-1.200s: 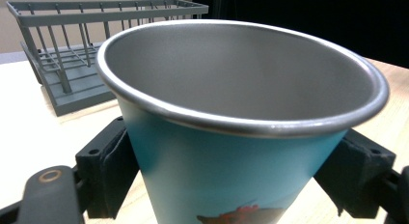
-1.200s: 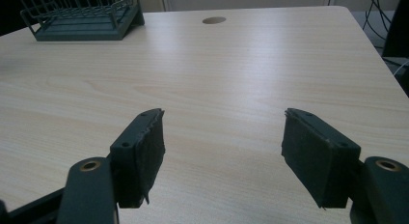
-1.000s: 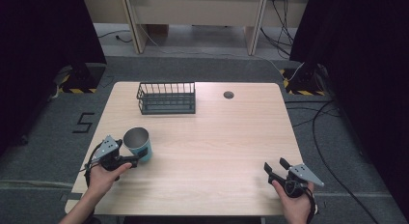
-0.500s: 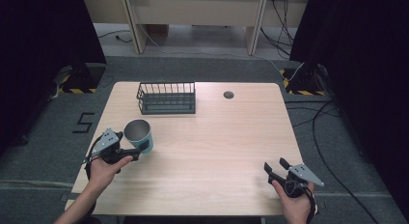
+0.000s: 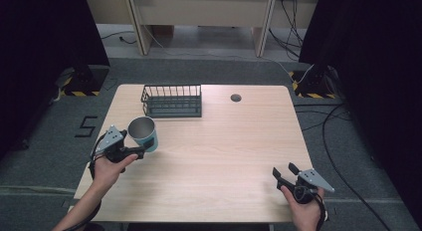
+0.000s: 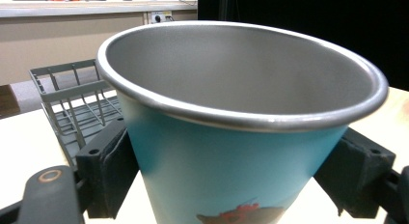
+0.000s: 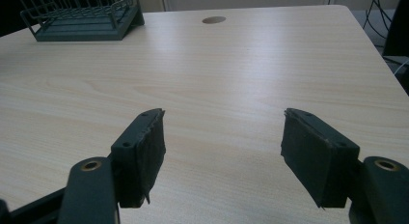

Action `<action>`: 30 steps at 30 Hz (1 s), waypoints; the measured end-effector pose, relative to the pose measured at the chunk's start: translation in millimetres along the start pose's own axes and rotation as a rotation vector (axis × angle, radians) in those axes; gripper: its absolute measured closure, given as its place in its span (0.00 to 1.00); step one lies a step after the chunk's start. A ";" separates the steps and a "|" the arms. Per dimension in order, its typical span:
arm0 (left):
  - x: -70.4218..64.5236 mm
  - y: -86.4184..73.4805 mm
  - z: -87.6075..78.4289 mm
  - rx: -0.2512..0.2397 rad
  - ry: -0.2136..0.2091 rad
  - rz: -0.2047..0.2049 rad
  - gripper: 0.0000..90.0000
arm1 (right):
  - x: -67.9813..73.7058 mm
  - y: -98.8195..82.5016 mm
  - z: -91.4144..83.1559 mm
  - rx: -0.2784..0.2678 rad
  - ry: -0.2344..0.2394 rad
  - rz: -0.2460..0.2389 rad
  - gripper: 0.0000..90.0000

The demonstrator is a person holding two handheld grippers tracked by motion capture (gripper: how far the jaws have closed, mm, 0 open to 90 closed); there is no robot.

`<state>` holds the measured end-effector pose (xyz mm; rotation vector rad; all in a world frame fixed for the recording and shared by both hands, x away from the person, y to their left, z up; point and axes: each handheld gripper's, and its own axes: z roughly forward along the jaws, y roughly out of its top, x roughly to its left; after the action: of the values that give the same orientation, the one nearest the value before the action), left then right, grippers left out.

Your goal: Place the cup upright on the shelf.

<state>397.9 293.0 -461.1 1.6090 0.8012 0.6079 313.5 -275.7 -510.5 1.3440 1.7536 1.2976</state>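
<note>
1. The cup (image 5: 143, 133) is teal on the outside with a bare metal inside and rim, and a small reddish picture low on its wall shows in the left gripper view (image 6: 241, 156).
2. It is held above the left front part of the table (image 5: 219, 156), tilted so its mouth faces up and toward the person.
3. The left gripper (image 5: 133, 151) has the cup clamped: in its own view a black jaw presses against each side of the cup's wall below the rim.
4. The person's left hand (image 5: 107, 166) holds this gripper near the table's left edge.
5. A dark wire basket (image 5: 172, 100) stands at the back of the table, just beyond the cup and apart from it; it also shows behind the cup (image 6: 67, 108).
6. A small round dark hole (image 5: 235, 97) sits in the tabletop to the right of the basket.
7. The right gripper (image 5: 283, 172) rests near the front right corner in the right hand (image 5: 303, 203), well apart from the cup.
8. Its jaws stand wide apart with bare wood between them (image 7: 222, 137).
</note>
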 end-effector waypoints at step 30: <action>15.6 20.7 21.7 -0.025 0.038 0.001 0.18 | -0.2 0.1 -0.1 0.002 0.001 0.002 0.36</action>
<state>427.7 289.7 -445.4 1.5796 0.8178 0.6483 313.5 -275.9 -510.5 1.3469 1.7548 1.2985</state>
